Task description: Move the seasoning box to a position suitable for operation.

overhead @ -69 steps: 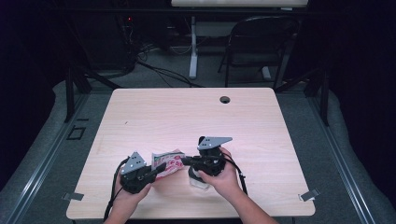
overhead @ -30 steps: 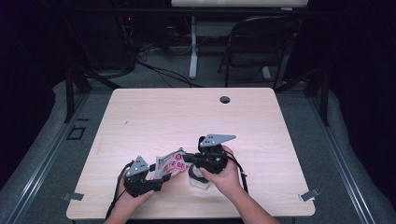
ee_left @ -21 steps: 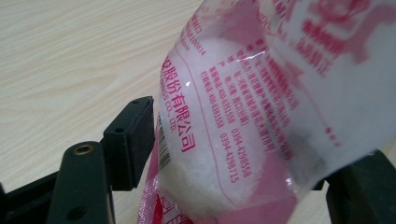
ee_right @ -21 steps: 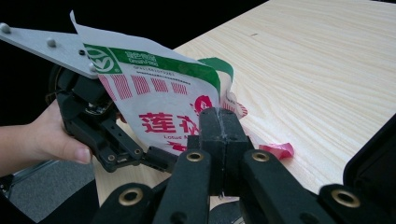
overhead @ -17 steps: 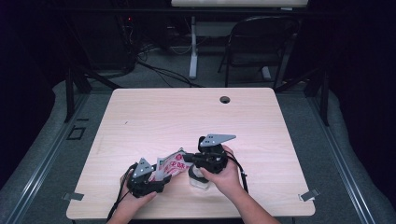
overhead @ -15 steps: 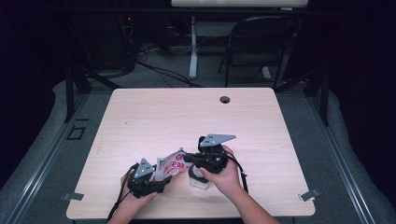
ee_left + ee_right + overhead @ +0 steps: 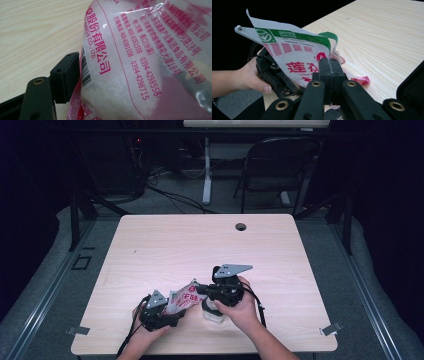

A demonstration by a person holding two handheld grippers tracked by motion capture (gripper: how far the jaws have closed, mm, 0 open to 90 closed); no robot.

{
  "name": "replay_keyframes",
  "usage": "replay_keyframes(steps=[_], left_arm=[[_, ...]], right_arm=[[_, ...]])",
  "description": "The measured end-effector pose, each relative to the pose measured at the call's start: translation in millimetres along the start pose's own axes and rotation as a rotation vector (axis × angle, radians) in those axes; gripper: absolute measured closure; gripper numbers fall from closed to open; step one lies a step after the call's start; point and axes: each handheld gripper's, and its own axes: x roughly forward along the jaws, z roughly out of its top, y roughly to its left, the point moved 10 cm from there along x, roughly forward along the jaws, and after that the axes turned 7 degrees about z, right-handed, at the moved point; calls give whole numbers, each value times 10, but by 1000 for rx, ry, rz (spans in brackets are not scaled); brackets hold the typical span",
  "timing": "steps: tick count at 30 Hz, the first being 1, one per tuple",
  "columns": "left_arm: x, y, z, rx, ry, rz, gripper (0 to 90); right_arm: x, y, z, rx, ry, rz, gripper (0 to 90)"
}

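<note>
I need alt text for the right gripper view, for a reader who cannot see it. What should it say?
The right claw, its two black jaws pressed together, pinches the edge of a white plastic bag printed in red and green. Behind the bag, a hand holds the left claw at the edge of a light wooden table.

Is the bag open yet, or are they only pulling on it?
Done: both hand-held grippers have hold of the bag. In hand: the right one pinches its top edge, the left clamps its body. Left: no opening is visible, and the white powder is inside.
</note>
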Motion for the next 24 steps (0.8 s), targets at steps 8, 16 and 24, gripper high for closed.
replay_keyframes(steps=[8, 16, 24], left_arm=[[28, -6, -16, -18, 19, -14, 288], [44, -17, -25, -5, 36, -13, 301], [63, -20, -29, 25, 46, 25, 343]], right_arm=[[-12, -1, -32, 3, 1, 3, 900], [-31, 11, -65, 4, -2, 3, 900], [-36, 20, -70, -2, 0, 1, 900]])
